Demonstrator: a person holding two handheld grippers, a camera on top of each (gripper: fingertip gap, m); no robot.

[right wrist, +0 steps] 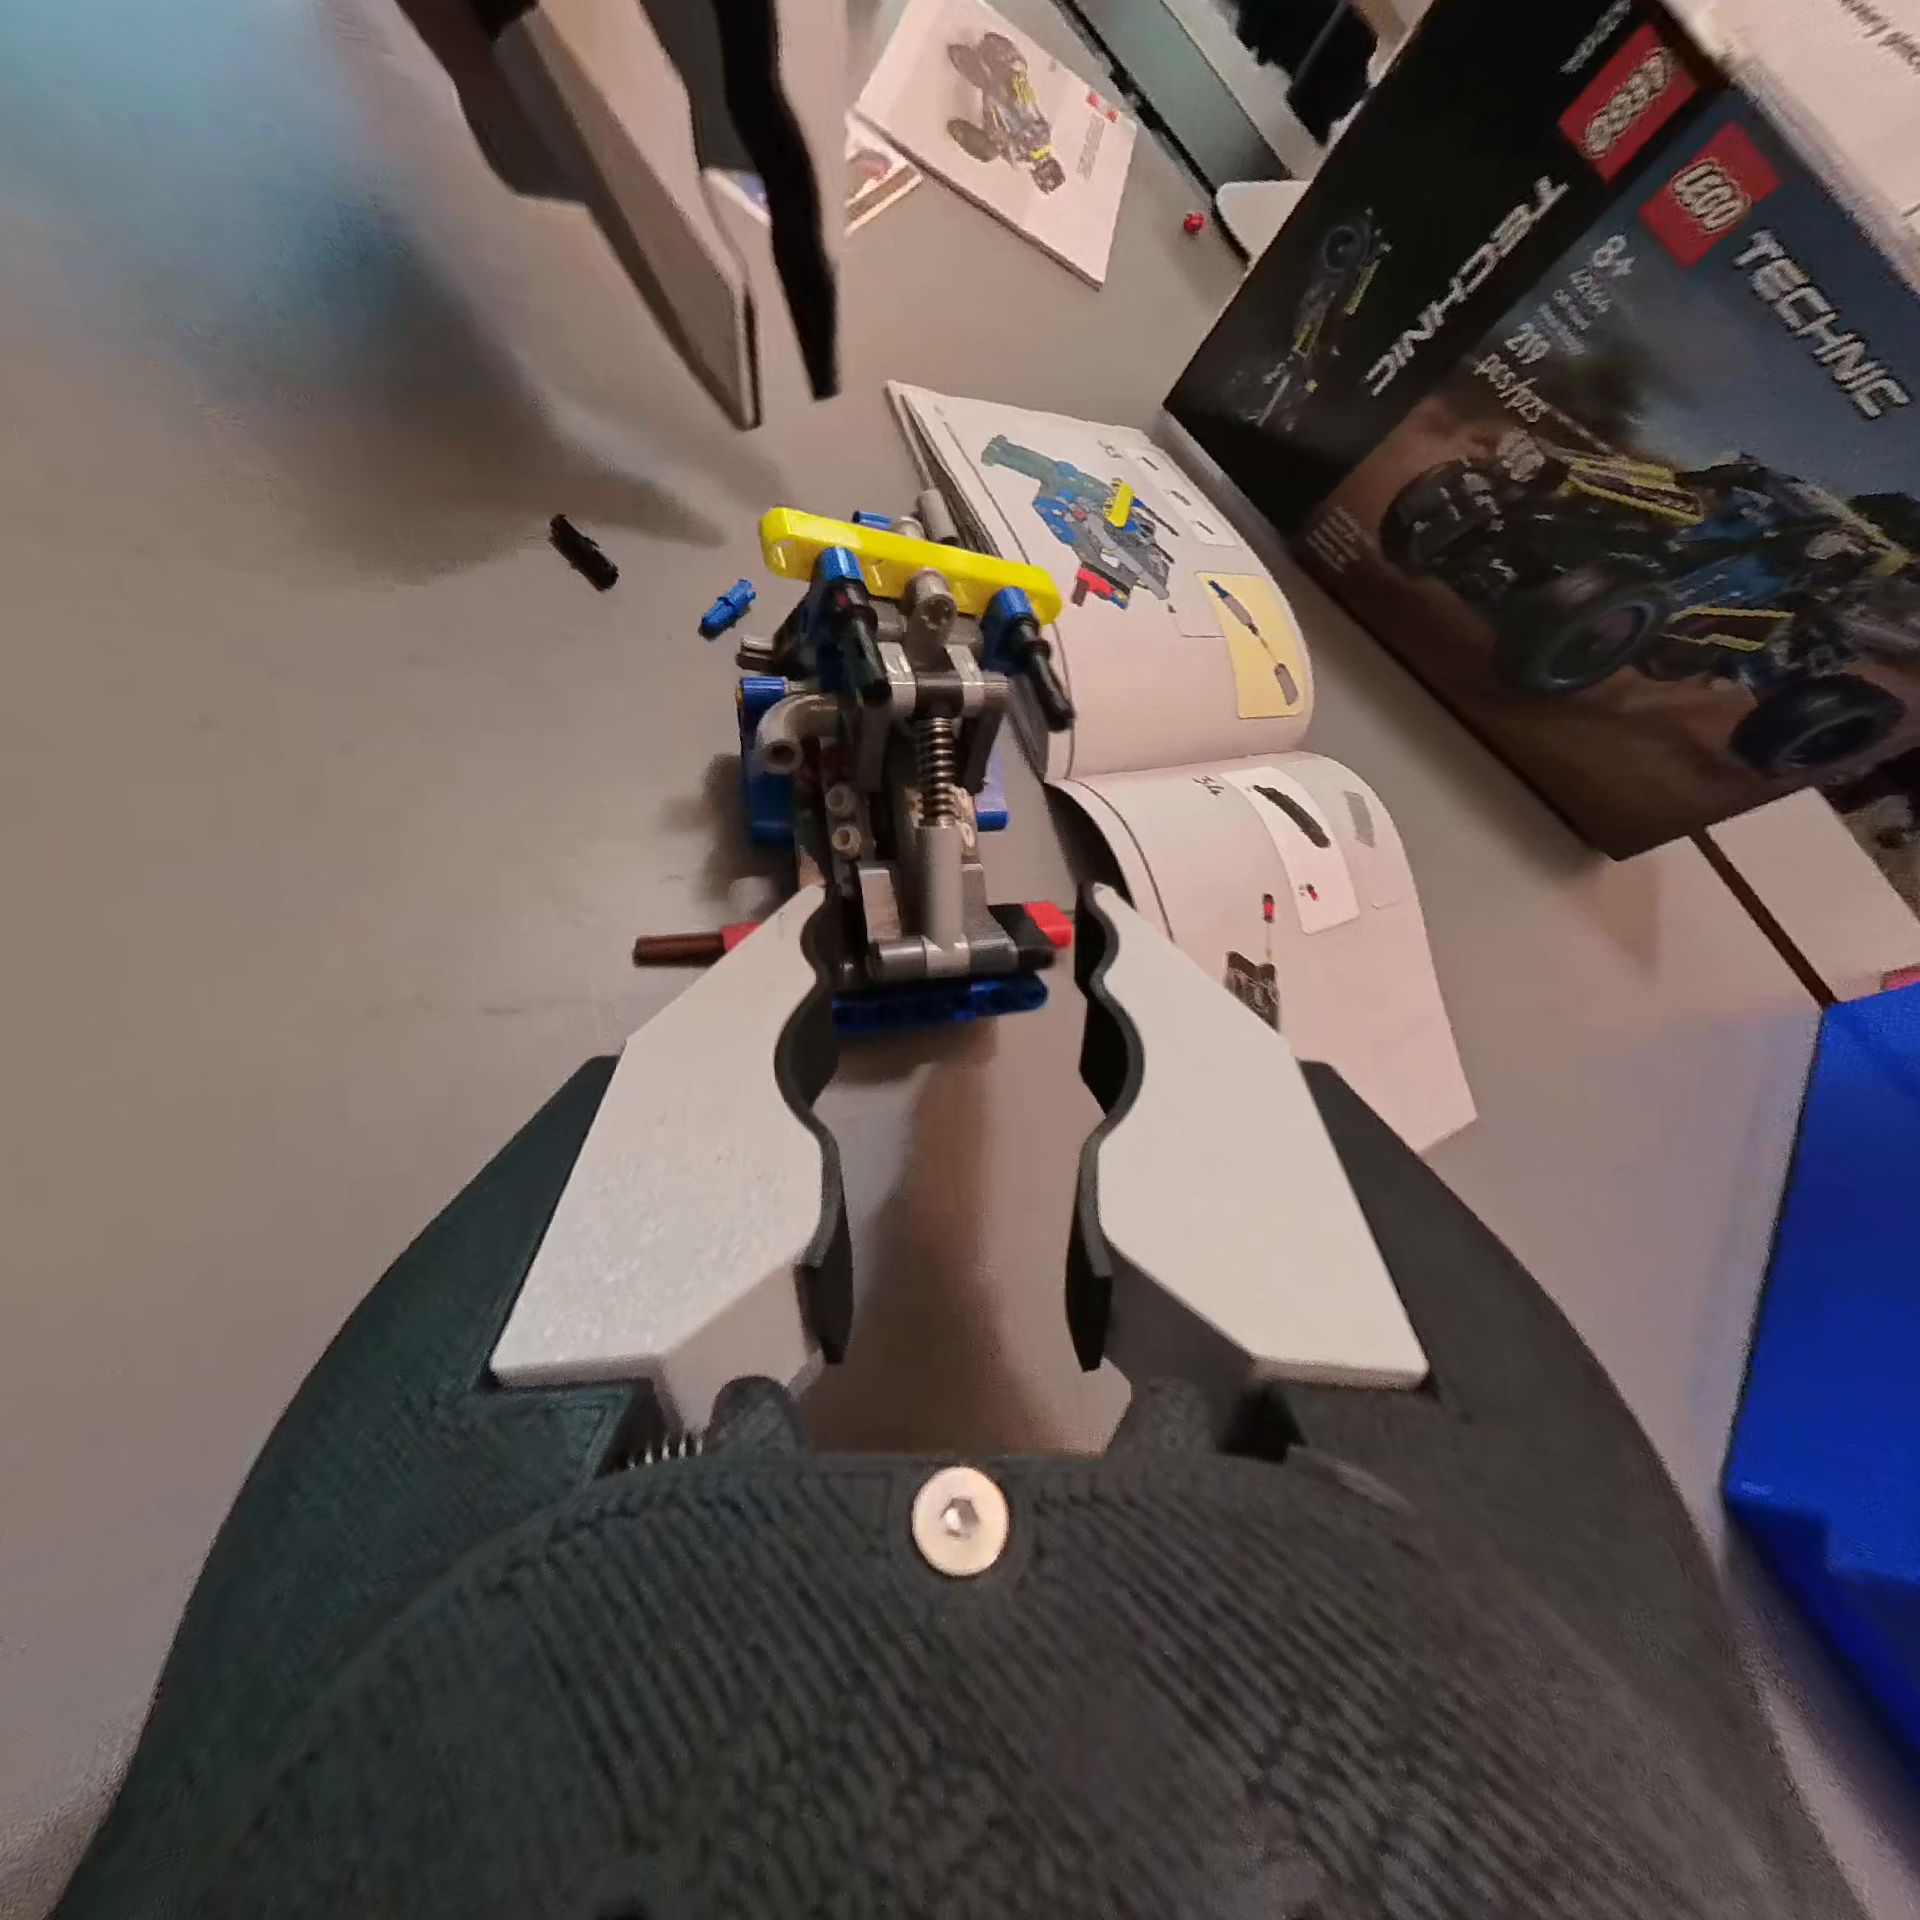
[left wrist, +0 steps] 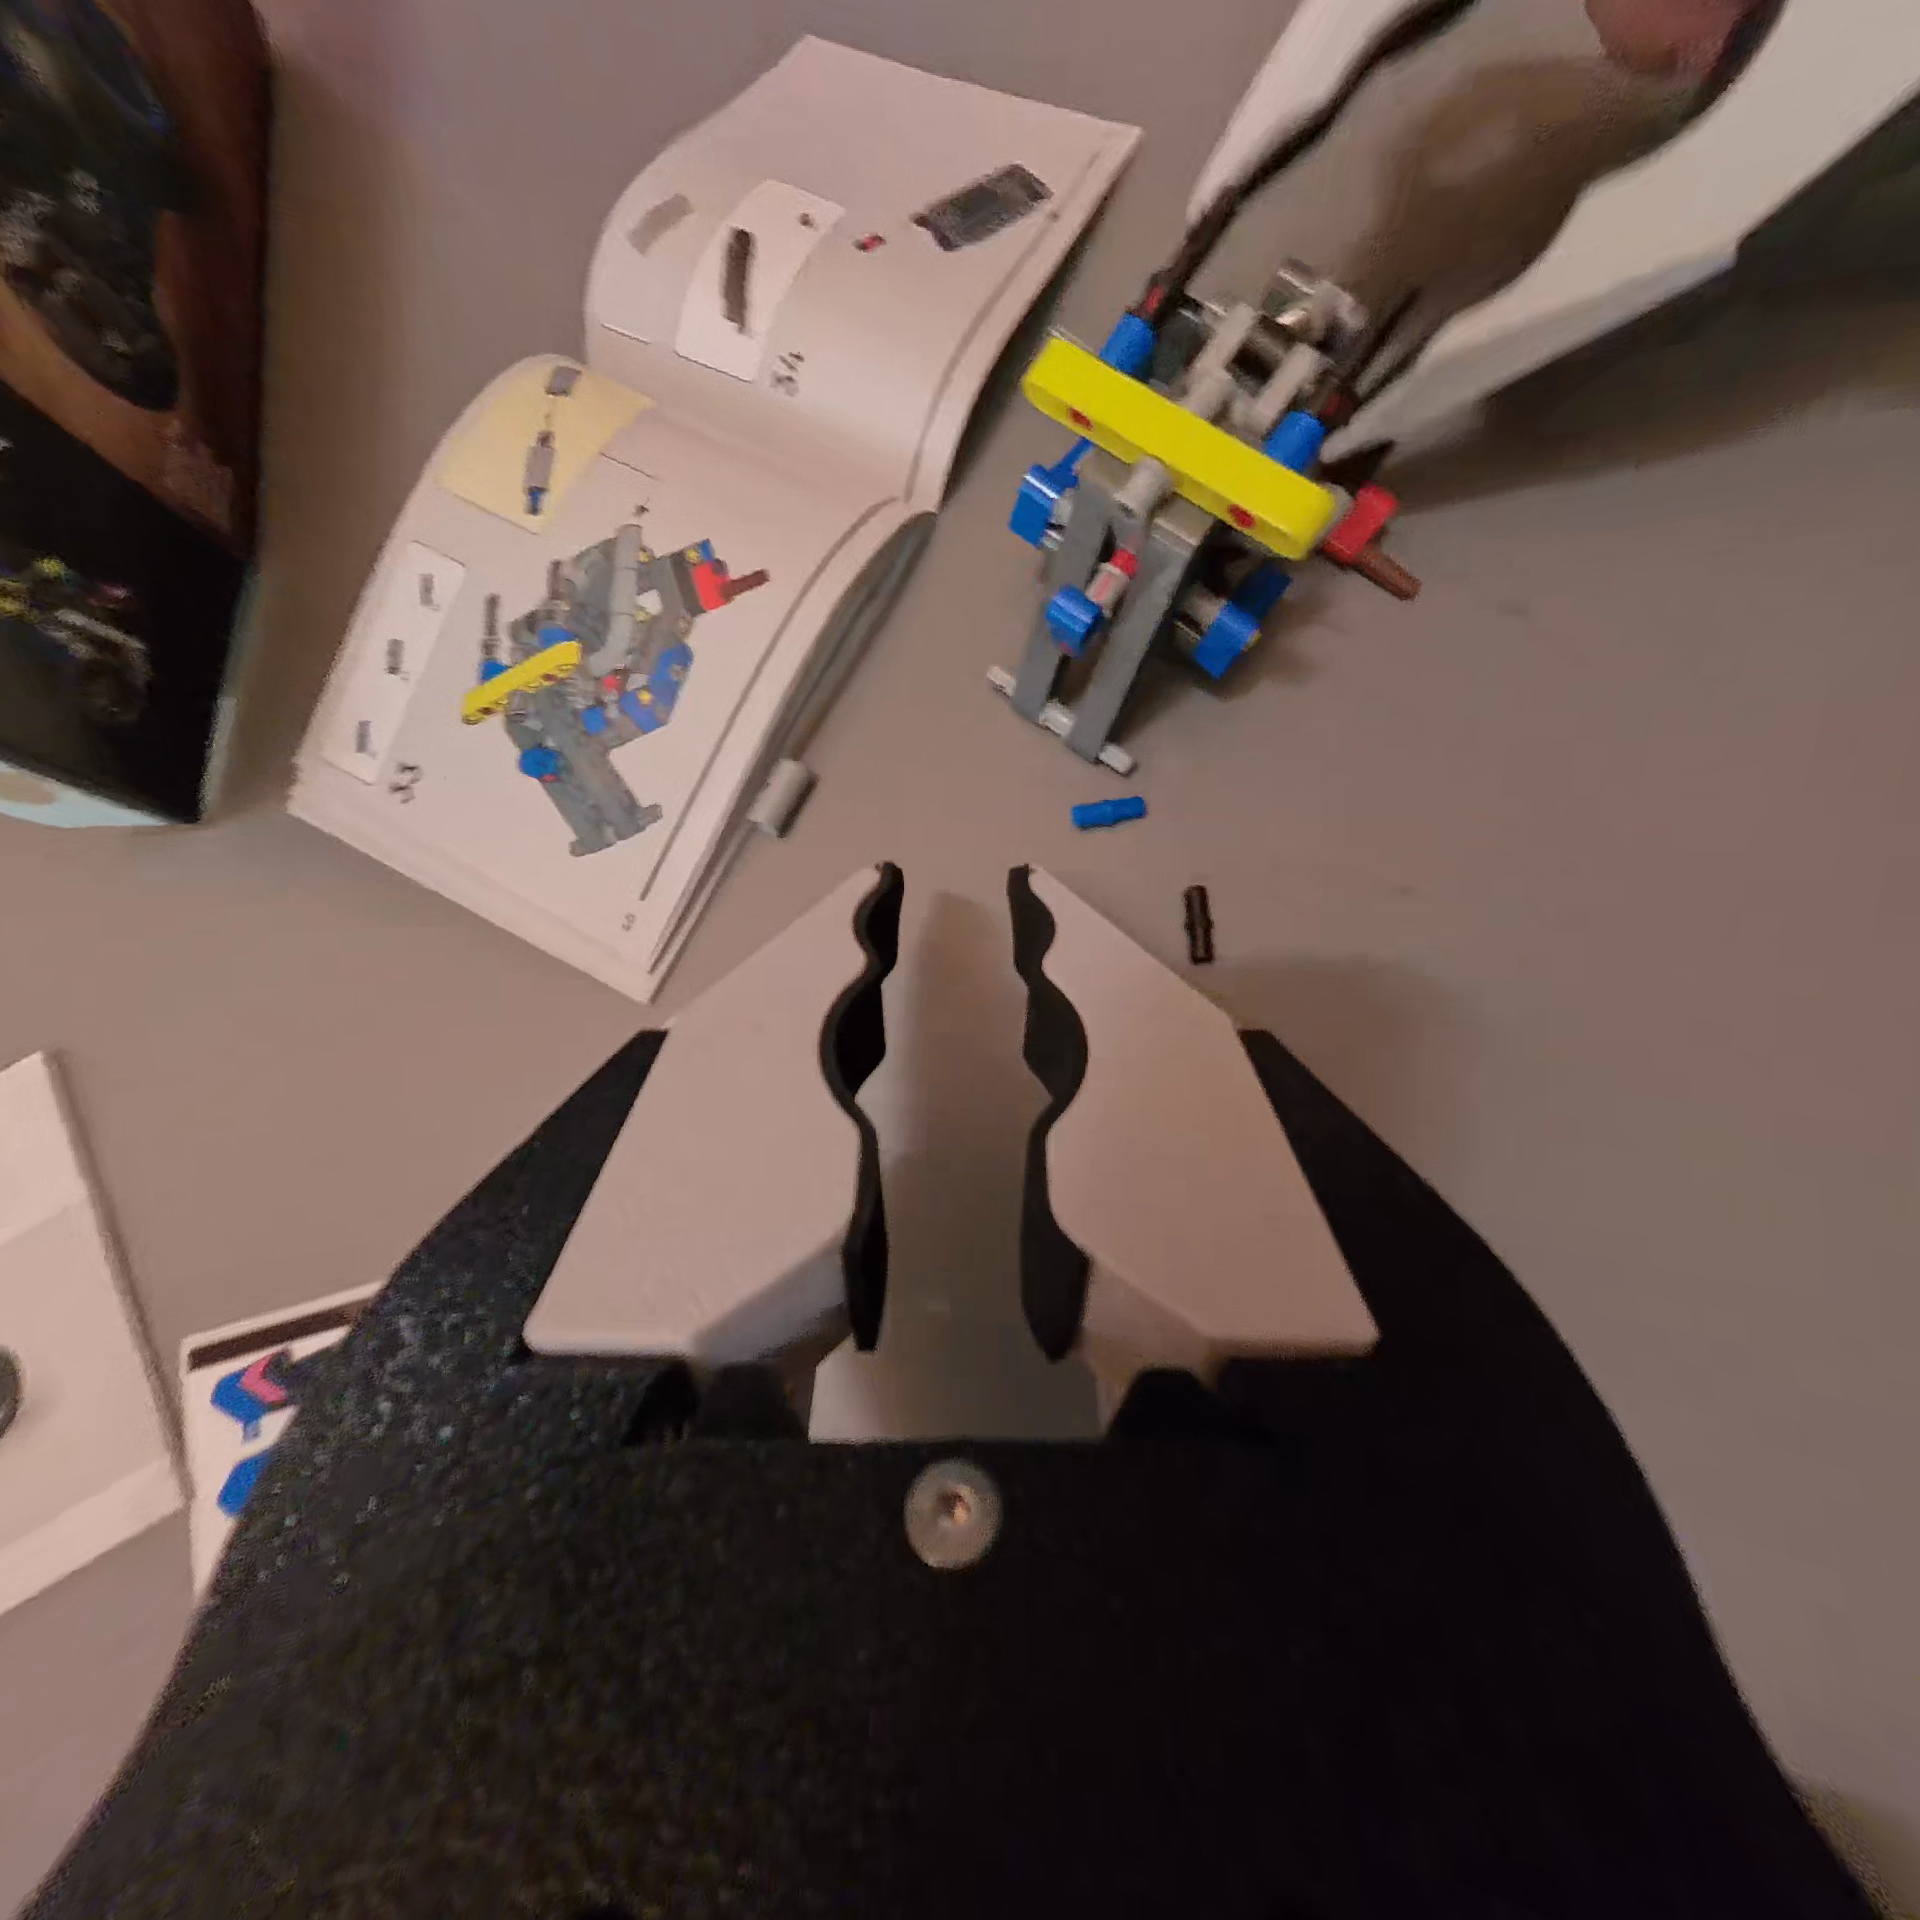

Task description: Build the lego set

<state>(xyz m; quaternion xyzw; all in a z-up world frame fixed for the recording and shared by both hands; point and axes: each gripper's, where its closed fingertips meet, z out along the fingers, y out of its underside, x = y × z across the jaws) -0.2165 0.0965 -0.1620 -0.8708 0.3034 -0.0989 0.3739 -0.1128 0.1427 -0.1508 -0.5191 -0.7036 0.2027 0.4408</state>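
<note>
My right gripper (right wrist: pixel 940 914) stood apart around the brick model's (right wrist: pixel 914 790) rear, its right pad short of contact. Light, rigid, liable to pop apart; I'd grip the grey frame. My left gripper (left wrist: pixel 954 883) hung parted, empty.

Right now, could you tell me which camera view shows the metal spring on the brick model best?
The right wrist view: the spring faces the camera, coils visible, just beyond the right gripper. In the left wrist view the model is seen from its far end, and the spring cannot be made out.
</note>
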